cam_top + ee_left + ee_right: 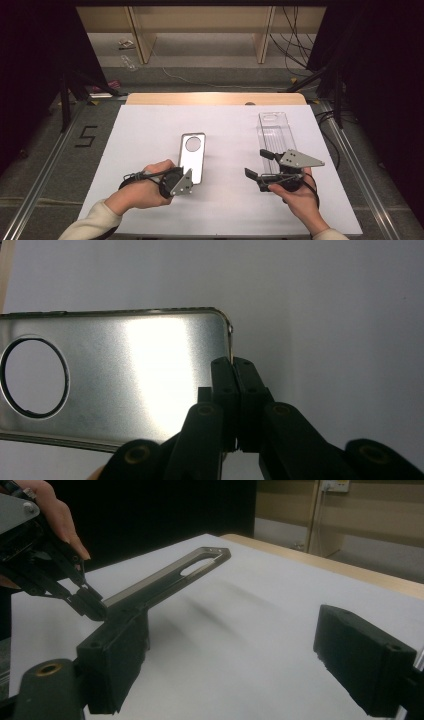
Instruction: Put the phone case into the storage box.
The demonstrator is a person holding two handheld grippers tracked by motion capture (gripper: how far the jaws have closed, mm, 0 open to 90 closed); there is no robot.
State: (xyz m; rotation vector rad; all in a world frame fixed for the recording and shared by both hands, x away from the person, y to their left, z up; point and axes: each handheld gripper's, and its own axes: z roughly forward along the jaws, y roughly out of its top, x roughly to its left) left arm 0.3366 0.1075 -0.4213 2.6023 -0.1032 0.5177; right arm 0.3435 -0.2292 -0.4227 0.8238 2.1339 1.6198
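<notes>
In the high view, the metal lid (192, 156) lies just left of the frame's middle on the white tabletop (150, 130), its round hole toward the top of the frame. The left tongs (187, 179) pinch its near short edge, at the lower right corner. White sheet lies bare all around the lid, with wide room to the left edge and toward the top. A clear plastic box (274, 131) stands right of centre, well apart from the lid, its long side running up the frame. The right tongs (259, 164) hover at the box's near end with jaws spread, holding nothing. Both hands come in from the bottom edge; the left hand (145, 189) is turned inward, the right hand (295, 192) grips from below.

In the left gripper view, the left tongs (233, 365) are shut on the lid's (130, 380) thin rim at centre frame; bare sheet fills the right half.

In the right gripper view, the right tongs (240, 655) stand wide apart at the bottom corners. Across open sheet, the lid (170, 577) is raised at a tilt, its near end held by the left tongs (92, 605) at upper left.
</notes>
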